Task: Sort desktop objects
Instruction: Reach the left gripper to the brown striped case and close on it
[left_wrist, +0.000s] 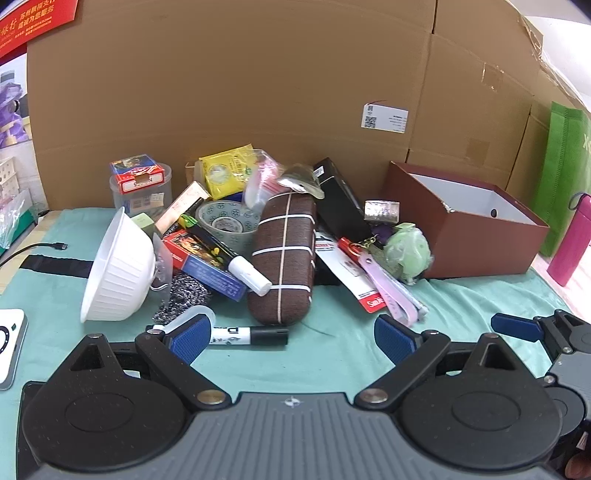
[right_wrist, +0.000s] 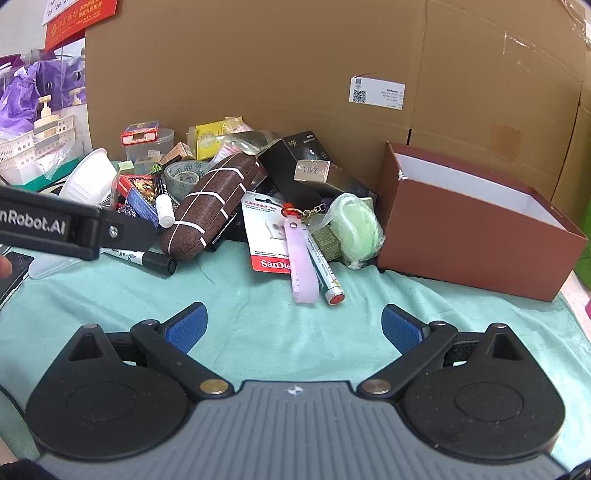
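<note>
A heap of desk objects lies on the teal cloth (left_wrist: 332, 354): a brown striped glasses case (left_wrist: 284, 254), a black-and-white marker (left_wrist: 251, 335), a tipped white bowl (left_wrist: 120, 266), a tape roll (left_wrist: 229, 221), a SanDisk card pack (left_wrist: 351, 273), a lilac strap (left_wrist: 388, 284) and a green bath puff (left_wrist: 408, 251). My left gripper (left_wrist: 291, 336) is open and empty, low over the cloth just in front of the marker. My right gripper (right_wrist: 293, 326) is open and empty in front of the strap (right_wrist: 303, 254) and a green pen (right_wrist: 327, 273).
An open brown box (right_wrist: 476, 229) with a white inside stands to the right of the heap. A big cardboard wall (left_wrist: 258, 81) closes the back. A pink bottle (left_wrist: 572, 240) stands far right. A white device (left_wrist: 9, 343) and a cable (left_wrist: 33, 249) lie at the left.
</note>
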